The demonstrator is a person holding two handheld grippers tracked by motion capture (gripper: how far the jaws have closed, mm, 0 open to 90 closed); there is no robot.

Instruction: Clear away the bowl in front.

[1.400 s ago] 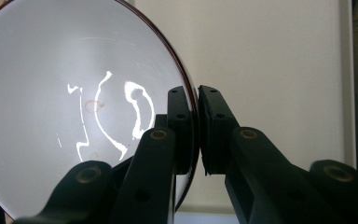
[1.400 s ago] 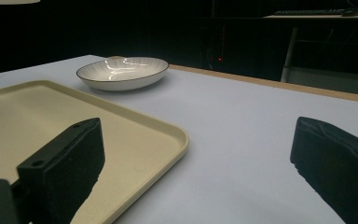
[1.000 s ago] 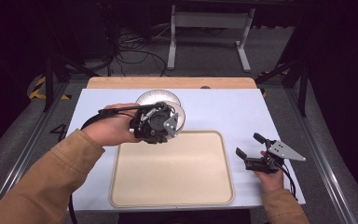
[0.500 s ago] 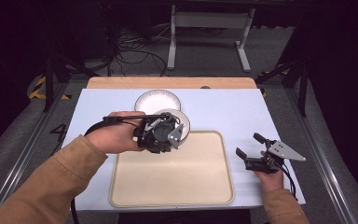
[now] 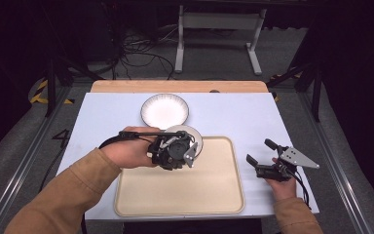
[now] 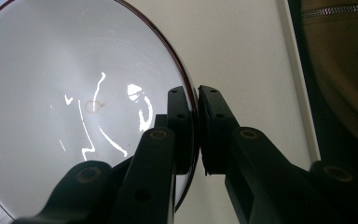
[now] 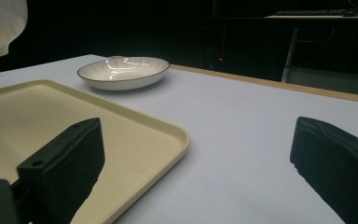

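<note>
Over the far left corner of the cream rectangular plastic tray [image 5: 209, 195], the left gripper [image 5: 175, 152] carries a white glazed ceramic plate with a thin dark rim [image 6: 74, 107], its jaws clenched on the plate's edge, one pad inside the rim and one outside. That hold takes only a narrow bite on a smooth, glossy lip, so the plate could pivot or slide out if the hand tilts or jolts, and it might strike the tray's raised rim on the way down and chip. A second plate of the same kind [image 5: 165, 109] rests on the pale blue tabletop [image 5: 243, 114] beyond the tray, near enough to be knocked by a wide swing. The right gripper [image 5: 263, 161] rests right of the tray, its jaws spread wide with nothing between them.
</note>
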